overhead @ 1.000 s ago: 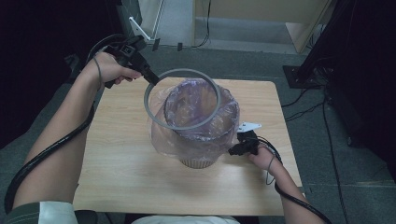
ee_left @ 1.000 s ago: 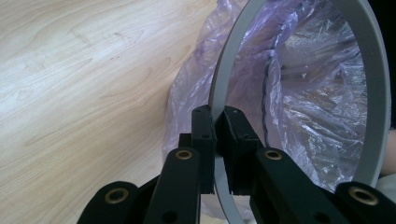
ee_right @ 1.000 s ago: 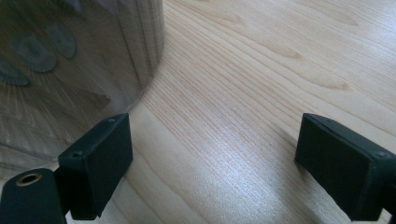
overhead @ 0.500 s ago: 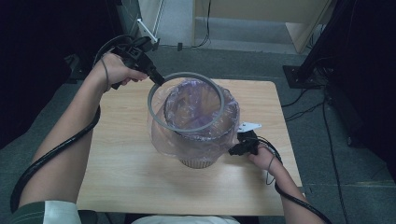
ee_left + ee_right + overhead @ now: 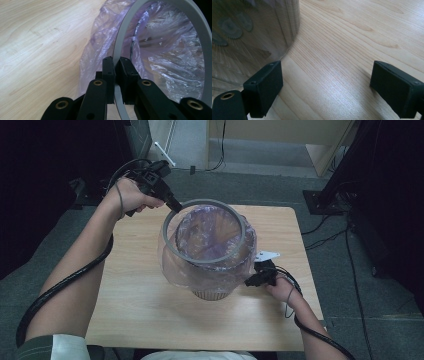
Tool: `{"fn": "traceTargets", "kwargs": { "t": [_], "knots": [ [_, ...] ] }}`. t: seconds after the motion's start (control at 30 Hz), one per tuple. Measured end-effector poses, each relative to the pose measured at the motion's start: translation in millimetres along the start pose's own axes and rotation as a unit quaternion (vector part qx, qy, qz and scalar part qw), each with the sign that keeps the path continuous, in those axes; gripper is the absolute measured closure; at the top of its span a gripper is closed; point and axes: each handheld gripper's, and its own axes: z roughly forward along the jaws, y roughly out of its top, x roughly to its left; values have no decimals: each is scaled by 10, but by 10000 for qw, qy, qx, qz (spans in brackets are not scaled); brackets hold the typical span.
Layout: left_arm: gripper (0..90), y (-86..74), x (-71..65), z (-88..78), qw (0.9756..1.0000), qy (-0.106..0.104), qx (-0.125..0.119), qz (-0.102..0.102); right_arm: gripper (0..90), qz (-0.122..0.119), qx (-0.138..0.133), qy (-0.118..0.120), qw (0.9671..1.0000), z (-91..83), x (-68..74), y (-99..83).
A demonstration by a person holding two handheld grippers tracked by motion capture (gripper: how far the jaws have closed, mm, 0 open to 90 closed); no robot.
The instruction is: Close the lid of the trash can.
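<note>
1. Person's forearms enter from the near edge of the high view; a black cable trails along each arm.
2. Right hand-held gripper point(image 5: 250, 281): at the near-right side of the bin point(image 5: 212, 292), low by the table point(image 5: 130, 315). Jaws spread wide, nothing between them. Right gripper view: bare wood between the pads; the left pad point(image 5: 265, 87) sits just beside the bin's lower wall. Contact w/ the wall: cannot tell.
3. Bin: stands upright at approx. mid-table, brownish wall w/ a faint pattern seen in the right gripper view. Only the lower part shows under the bag in the high view.
4. Bag point(image 5: 172, 265): thin clear plastic w/ a purple tint, lines the bin; its mouth is folded out and hangs down over the outer wall, crumpled.
5. Ring point(image 5: 235, 250): grey hoop, roughly as wide as the bin's mouth, lies over the bag at the top of the bin. It sits tilted, far-left edge raised, offset a little toward the left hand-held gripper. Not seated flush on the rim.
6. Left hand-held gripper point(image 5: 176, 207): at the far-left of the bin, held by the left hand point(image 5: 131, 195), pointing down-right at the hoop. Jaws nearly closed, clamped on the ring's far-left edge. Left gripper view confirms: both pads point(image 5: 109, 72) press the grey band from either side, bag film behind it.
7. Beyond the table: grey floor, dark equipment left and right, loose cables at right.
</note>
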Motion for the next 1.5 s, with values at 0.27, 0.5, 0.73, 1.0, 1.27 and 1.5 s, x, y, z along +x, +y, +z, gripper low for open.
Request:
{"fn": "traceTargets", "kwargs": {
  "t": [0.27, 0.5, 0.73, 1.0, 1.27, 1.5],
  "knots": [
    [835, 30, -60, 48, 9999, -38, 15, 136, 108, -1, -1, -1, 10000, 0, 0, 0],
    [835, 77, -128, 89, 9997, -83, 23, 232, 108, 1, 0, 1, 10000, 0, 0, 0],
    [835, 89, -172, 118, 9994, -82, 15, 321, 108, 0, 0, 0, 10000, 0, 0, 0],
    [833, 109, -224, 181, 9988, -119, 9, 467, 108, 1, 0, 0, 10000, 0, 0, 0],
    [833, 100, -229, 190, 9986, -113, -30, 509, 108, 2, 0, 0, 10000, 0, 0, 0],
    [764, 95, -223, 162, 9976, -44, -235, 643, 108, 1, 0, 0, 10000, 0, 0, 0]
  ]
}}
